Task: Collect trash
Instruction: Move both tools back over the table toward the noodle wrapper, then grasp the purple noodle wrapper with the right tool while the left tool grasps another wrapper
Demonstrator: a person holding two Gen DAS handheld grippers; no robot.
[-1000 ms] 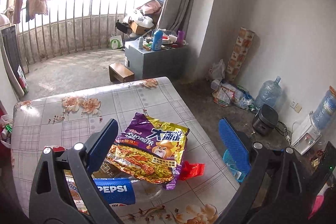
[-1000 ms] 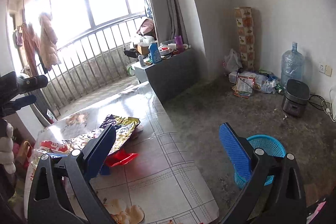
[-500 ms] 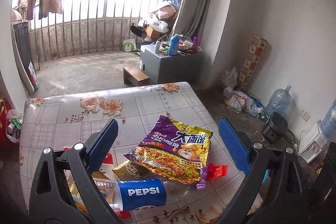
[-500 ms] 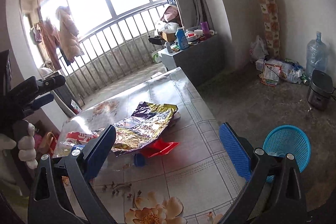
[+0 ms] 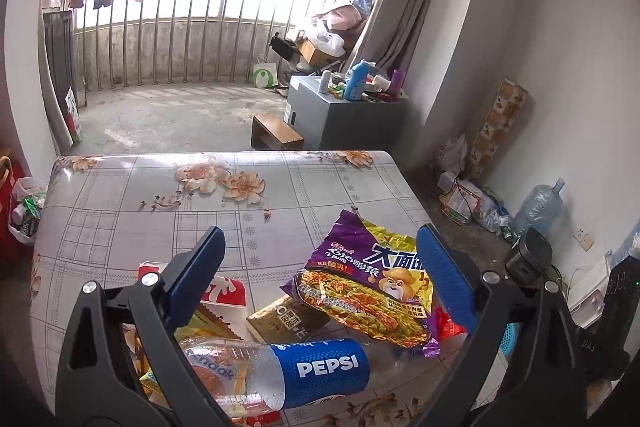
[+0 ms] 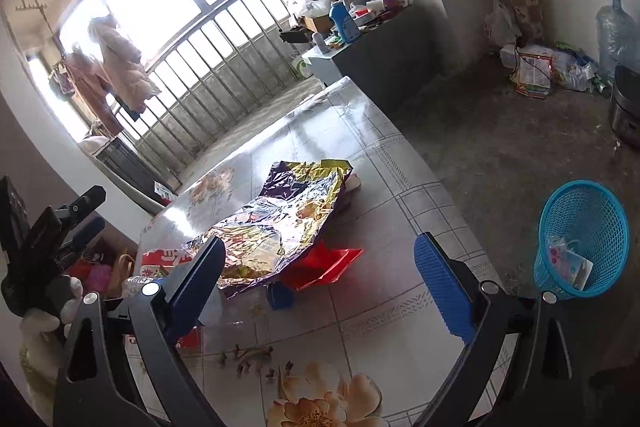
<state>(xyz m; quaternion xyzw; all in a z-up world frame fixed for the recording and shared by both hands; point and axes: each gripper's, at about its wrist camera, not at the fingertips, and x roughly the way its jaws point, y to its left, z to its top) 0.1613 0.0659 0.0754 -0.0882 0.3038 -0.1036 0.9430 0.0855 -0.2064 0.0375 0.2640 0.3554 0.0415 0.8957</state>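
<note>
Where the left tool [image 5: 318,267] hangs over the near edge of the surface [image 5: 132,203], its blue fingers [image 5: 196,267] stand spread wide with nothing between them. Lowest in that frame, just under the gap, a clear Pepsi bottle [image 5: 276,373] lies on its side, partly hidden behind the left finger. Just above it sits a small brown packet [image 5: 286,319], and right of that a purple noodle wrapper [image 5: 368,287] reaches under the right finger, with a red wrapper [image 5: 448,323] peeking out at its lower right. A red-and-white packet [image 5: 224,293] lies by the left finger.

In the right wrist view, the right tool [image 6: 318,267] is likewise released and empty above the flowered surface. Between its fingers lie a blue bottle cap [image 6: 280,295] and the red wrapper [image 6: 324,265], with the shiny noodle wrapper [image 6: 280,223] above them toward mid-frame. At the right edge, a blue mesh basket [image 6: 580,239] stands on the floor, holding some paper. At the far left, a gloved hand [image 6: 44,311] grips the other tool.
</note>
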